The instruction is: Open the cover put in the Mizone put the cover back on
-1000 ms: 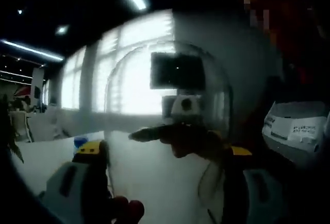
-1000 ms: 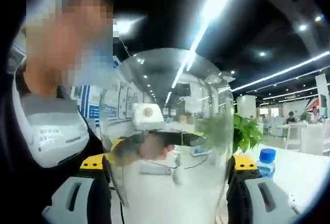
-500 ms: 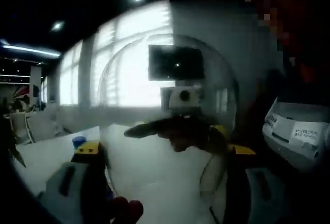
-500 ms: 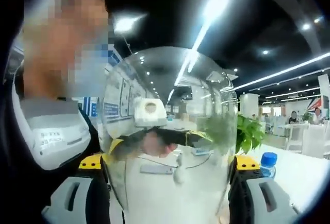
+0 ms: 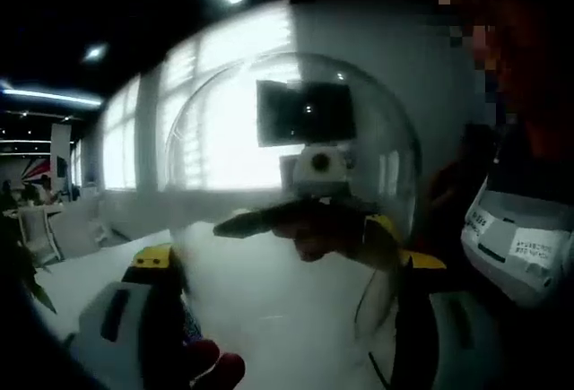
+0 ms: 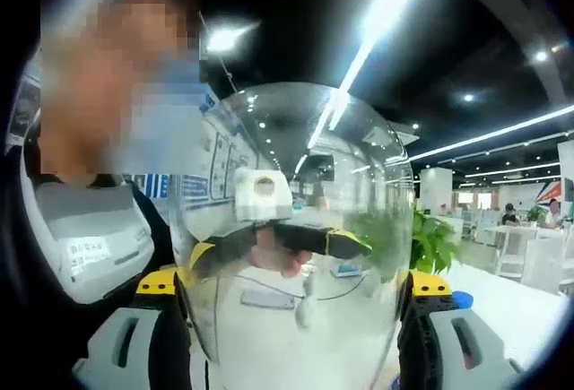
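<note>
A clear dome cover (image 5: 287,139) stands between my left gripper's (image 5: 287,264) yellow-tipped jaws, which are shut on its sides. Through the plastic I see the right gripper (image 5: 309,224) on the far side. In the right gripper view the same cover (image 6: 287,184) spans the gap of my right gripper (image 6: 291,282), also shut on it, with the left gripper (image 6: 269,242) showing through. The blue cap of the Mizone bottle (image 6: 462,299) peeks beside the right jaw, down on the table. A blue patch (image 5: 190,323) shows by the left jaw; what it is I cannot tell.
A person in a white shirt (image 6: 90,238) stands close behind the cover. Red round things (image 5: 211,368) lie low between the left jaws. A green plant (image 6: 432,239) and a white table (image 6: 511,309) are at the right. Bright windows (image 5: 224,139) lie beyond.
Both grippers keep their hold on the cover. The views have drifted upward, so the blue bottle cap has sunk lower and is mostly hidden behind the jaws.
</note>
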{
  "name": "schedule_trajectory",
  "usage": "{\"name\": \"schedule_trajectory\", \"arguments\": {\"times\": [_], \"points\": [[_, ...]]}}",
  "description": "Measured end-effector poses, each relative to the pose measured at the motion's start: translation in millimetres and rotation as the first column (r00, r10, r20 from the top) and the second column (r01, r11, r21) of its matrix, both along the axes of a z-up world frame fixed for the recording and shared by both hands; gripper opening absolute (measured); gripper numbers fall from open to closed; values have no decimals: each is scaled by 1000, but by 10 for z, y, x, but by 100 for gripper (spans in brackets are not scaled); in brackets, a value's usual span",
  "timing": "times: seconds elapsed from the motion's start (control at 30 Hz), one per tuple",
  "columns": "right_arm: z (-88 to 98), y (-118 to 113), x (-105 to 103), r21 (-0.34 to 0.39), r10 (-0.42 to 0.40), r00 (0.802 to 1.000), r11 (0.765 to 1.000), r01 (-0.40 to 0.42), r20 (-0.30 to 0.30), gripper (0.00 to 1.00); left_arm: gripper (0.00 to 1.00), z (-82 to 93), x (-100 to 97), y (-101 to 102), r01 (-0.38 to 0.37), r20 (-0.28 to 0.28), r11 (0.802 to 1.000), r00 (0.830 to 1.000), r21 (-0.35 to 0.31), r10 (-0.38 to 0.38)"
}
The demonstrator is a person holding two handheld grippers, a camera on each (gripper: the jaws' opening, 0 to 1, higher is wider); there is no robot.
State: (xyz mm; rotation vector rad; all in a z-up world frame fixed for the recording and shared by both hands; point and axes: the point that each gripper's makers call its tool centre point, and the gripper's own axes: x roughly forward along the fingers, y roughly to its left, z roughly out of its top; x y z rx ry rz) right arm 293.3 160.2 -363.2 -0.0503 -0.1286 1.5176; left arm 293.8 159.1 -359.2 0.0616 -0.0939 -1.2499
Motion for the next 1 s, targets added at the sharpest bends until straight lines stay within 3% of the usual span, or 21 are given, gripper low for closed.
{"name": "schedule_trajectory", "arguments": {"times": [0.33, 0.67, 0.8, 1.0], "points": [[253, 14, 92, -16, 7, 999, 1000, -7, 34, 90, 85, 248, 89, -16, 1, 31, 999, 1000, 43, -2], [661, 18, 225, 1, 8, 1000, 1000, -8, -4, 90, 85, 640, 218, -35, 16, -2, 999, 1000, 48, -16], [873, 11, 295, 13, 7, 1000, 1000, -8, 24, 90, 86, 858, 294, -46, 19, 26, 998, 999, 60, -20], [1005, -4, 442, 26, 1, 1000, 1000, -1, 16, 90, 86, 982, 442, -74, 31, 19, 997, 999, 64, -32]]}}
